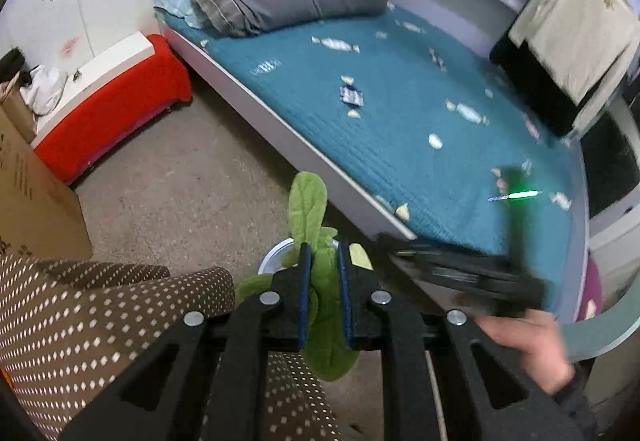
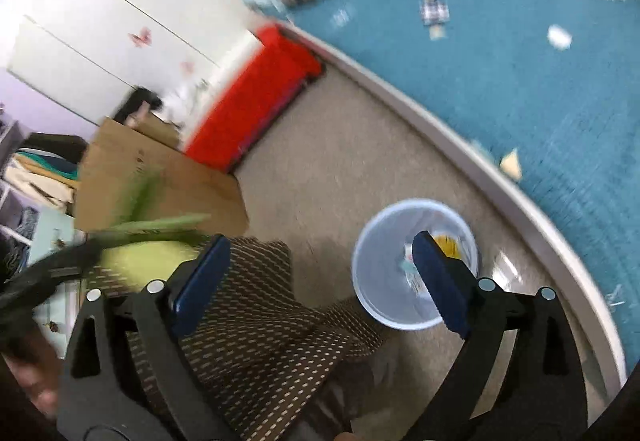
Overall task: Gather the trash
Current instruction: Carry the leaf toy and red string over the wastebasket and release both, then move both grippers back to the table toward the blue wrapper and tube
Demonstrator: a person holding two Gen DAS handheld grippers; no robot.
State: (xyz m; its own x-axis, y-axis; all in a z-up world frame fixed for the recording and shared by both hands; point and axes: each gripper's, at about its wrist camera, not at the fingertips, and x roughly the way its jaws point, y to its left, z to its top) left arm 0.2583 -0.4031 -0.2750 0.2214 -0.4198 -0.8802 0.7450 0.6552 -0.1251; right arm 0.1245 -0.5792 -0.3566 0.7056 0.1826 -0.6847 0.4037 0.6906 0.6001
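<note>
Trash, left wrist view: we see candy wrappers (image 1: pixel 335 44) scattered over the blue bedspread (image 1: pixel 400 145) from the upper centre to the right of the frame.
Left gripper (image 1: pixel 324 255): low in the frame's centre, we have its pads pinched shut on a green leaf (image 1: pixel 308 201) that sticks up past the tips.
Bin, same view: a white rim (image 1: pixel 272 255) peeks out just behind those tips.
Right gripper (image 2: pixel 320 261), right wrist view: we hold it spread wide with nothing between the pads.
Trash bin (image 2: pixel 376 281): lower centre-right, on the floor beside the bed edge, scraps inside.
Wrappers (image 2: pixel 434 11): upper right, blurred.
</note>
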